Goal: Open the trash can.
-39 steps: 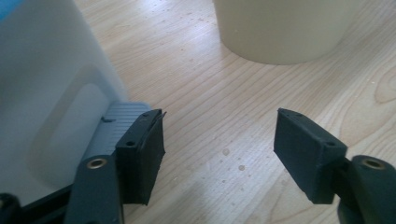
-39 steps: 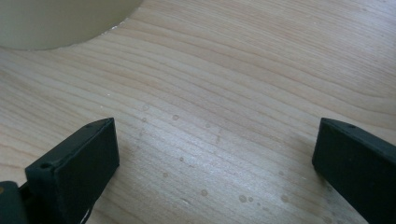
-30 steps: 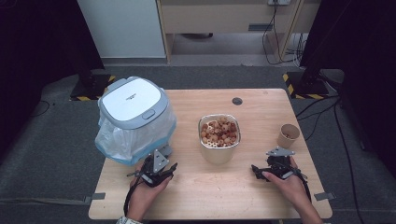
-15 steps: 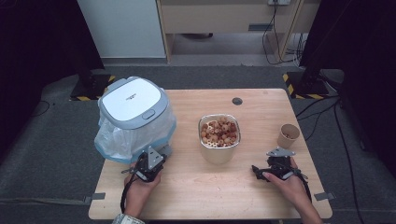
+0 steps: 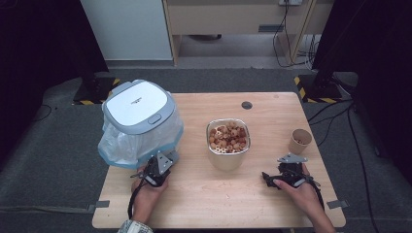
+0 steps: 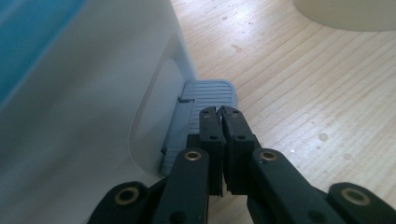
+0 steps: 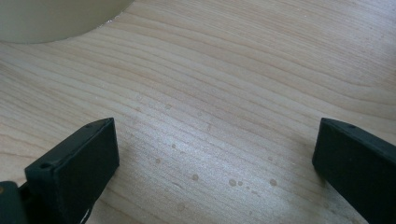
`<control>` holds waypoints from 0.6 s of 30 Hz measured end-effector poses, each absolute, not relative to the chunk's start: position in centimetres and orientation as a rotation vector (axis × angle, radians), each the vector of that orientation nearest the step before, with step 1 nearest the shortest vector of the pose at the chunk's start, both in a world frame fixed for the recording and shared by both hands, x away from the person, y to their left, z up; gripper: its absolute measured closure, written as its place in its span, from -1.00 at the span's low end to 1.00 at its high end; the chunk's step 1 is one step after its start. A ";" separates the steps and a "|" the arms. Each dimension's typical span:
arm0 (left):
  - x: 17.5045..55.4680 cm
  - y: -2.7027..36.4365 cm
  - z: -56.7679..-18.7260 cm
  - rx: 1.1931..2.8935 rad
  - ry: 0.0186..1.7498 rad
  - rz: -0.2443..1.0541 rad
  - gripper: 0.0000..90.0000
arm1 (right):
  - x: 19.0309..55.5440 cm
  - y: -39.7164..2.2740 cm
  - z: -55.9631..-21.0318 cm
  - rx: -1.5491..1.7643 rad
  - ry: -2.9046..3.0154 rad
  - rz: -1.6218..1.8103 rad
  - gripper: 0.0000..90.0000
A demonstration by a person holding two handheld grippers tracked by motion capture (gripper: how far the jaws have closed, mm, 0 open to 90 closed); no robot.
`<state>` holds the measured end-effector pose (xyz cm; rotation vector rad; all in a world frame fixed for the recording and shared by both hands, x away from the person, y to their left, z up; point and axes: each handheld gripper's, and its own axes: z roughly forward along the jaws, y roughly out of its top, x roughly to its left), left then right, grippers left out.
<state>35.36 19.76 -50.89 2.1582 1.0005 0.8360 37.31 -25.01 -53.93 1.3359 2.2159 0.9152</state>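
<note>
Hovering w/ left gripper (image 6: 220, 112) jaws pressed together, empty, tips over the grey pedal (image 6: 208, 93) at the white bin (image 5: 138, 116) base, table's left; right gripper (image 5: 286, 177) spread, resting apart.

The bin (image 5: 138, 119) has a white lid edged grey-blue. Its ribbed pedal (image 6: 208, 93) is grey, and the table (image 5: 194, 194) pale wood-grained.

Table (image 5: 272, 204): pale wood, matt, visible grain, faint spots. Bin (image 5: 138, 109): smooth plastic, lightly glossy; ribbed grey pedal (image 6: 210, 93). Liner bag (image 5: 116, 148): thin translucent plastic. Bowl (image 5: 226, 158): brushed metal. Cup (image 5: 299, 143): brown paper.
</note>
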 end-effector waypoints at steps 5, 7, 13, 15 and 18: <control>35.6 19.8 -51.2 2.146 1.009 0.852 0.91 | 37.3 -25.0 -53.9 1.337 2.222 0.915 -0.98; 35.7 19.9 -51.3 2.137 1.017 0.831 0.94 | 37.3 -25.0 -53.9 1.334 2.222 0.914 -0.98; 35.7 20.0 -51.6 2.108 1.054 0.803 0.97 | 37.2 -25.0 -53.9 1.337 2.220 0.915 -0.98; 35.7 20.0 -51.7 2.100 1.066 0.795 0.97 | 37.2 -25.0 -53.9 1.341 2.220 0.916 -0.98; 35.7 20.1 -51.8 2.091 1.074 0.780 0.97 | 37.2 -25.0 -53.9 1.337 2.220 0.916 -0.98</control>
